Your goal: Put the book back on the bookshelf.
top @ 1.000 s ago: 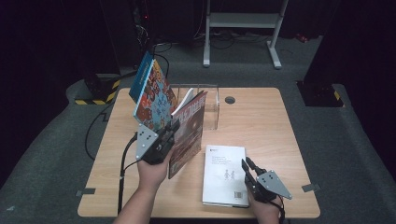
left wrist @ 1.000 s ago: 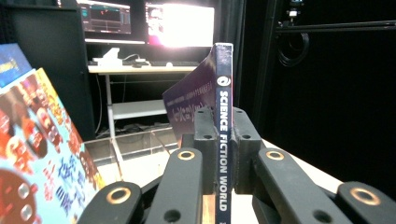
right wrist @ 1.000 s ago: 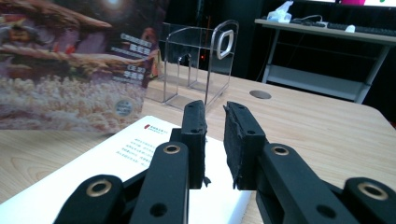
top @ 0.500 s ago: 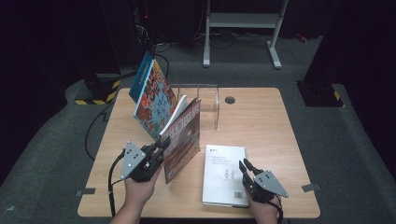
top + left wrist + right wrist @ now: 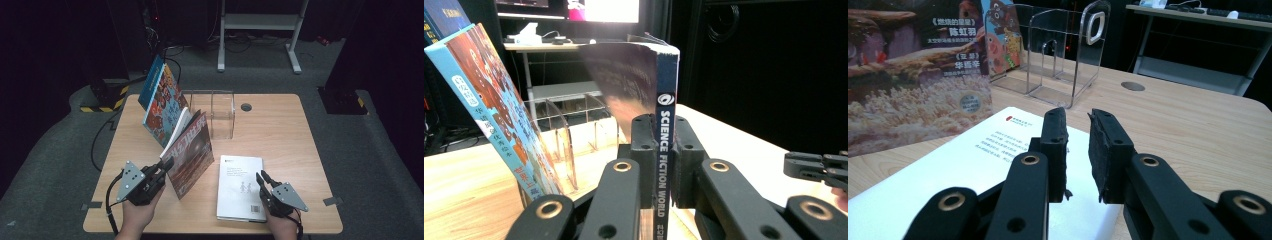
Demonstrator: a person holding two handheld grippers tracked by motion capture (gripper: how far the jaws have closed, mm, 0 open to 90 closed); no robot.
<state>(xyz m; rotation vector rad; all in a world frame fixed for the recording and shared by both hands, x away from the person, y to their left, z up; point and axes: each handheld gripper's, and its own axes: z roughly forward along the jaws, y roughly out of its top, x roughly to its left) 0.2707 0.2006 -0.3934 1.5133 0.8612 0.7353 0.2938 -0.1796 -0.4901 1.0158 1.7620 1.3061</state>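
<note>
Left tool [image 5: 162, 167]: at the near left of the tabletop [image 5: 280, 125], held in the person's left hand [image 5: 136, 215]; its pads are clamped on the spine of the science fiction book [image 5: 190, 152]; in the left gripper view the spine stands between the two black jaws.
Science fiction book: upright on its lower edge, leaning slightly, its reddish cover facing the person's right; pages fan a little at the top; it sits just in front of the leaning books.
Leaning books [image 5: 161, 102]: a blue-edged colourful pair tilted back toward the far left, resting by the clear rack.
Clear rack [image 5: 217, 112]: a transparent divider stand at the middle of the tabletop's far half, its slots bare on the right side.
White book [image 5: 241, 187]: flat on the tabletop, near edge, just right of the held book and apart from it.
Right tool [image 5: 260, 176]: low over the near right corner of the white book; jaws stand a narrow gap apart with nothing between them; in the right gripper view they point toward the rack.
</note>
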